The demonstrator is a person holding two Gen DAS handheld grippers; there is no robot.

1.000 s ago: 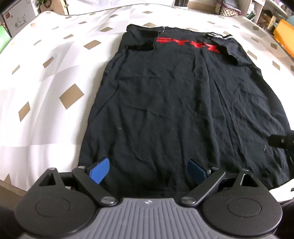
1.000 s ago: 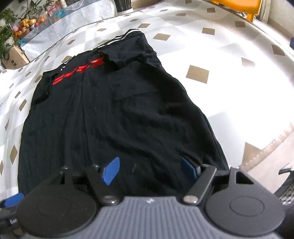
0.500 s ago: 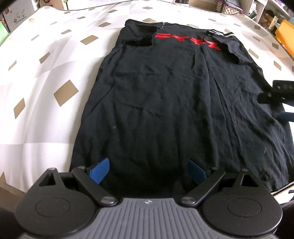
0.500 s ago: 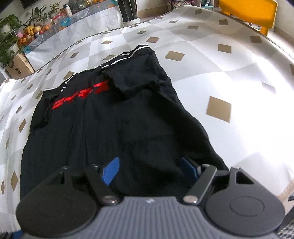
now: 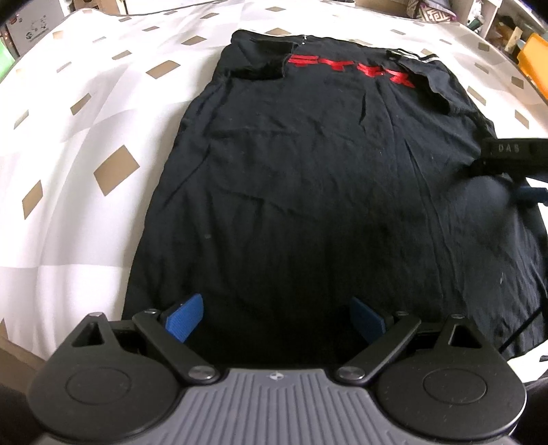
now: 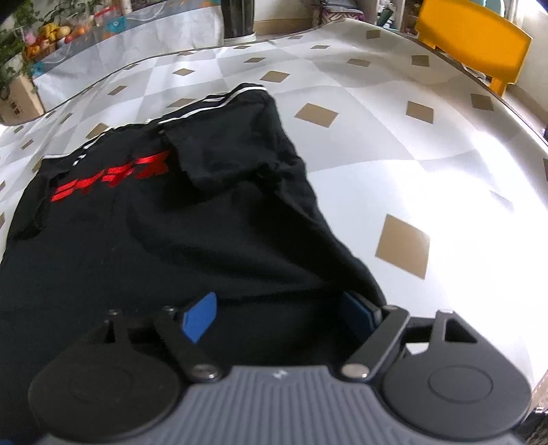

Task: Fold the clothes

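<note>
A black T-shirt [image 5: 308, 178] with red lettering [image 5: 349, 68] lies flat on the white cover with tan diamonds [image 5: 85, 137], both sleeves folded inward. My left gripper [image 5: 275, 321] stands open low over the shirt's near hem, blue pads wide apart and nothing between them. My right gripper [image 6: 279, 316] is open too, at the shirt's right side edge about halfway up. The fabric edge runs over its right pad [image 6: 356, 315]. In the left wrist view the right gripper [image 5: 513, 171] enters from the right border. The folded right sleeve [image 6: 233, 147] with white stripes lies ahead of it.
A yellow chair [image 6: 472, 44] stands beyond the far right edge. A dark container [image 6: 238, 17] and plants with fruit [image 6: 51, 30] sit at the back. Bare cover [image 6: 428, 171] spreads to the right of the shirt.
My right gripper has moved from the hem's right corner up along the shirt's right side toward the sleeve. The left gripper has crept slightly forward over the hem. Both stayed open.
</note>
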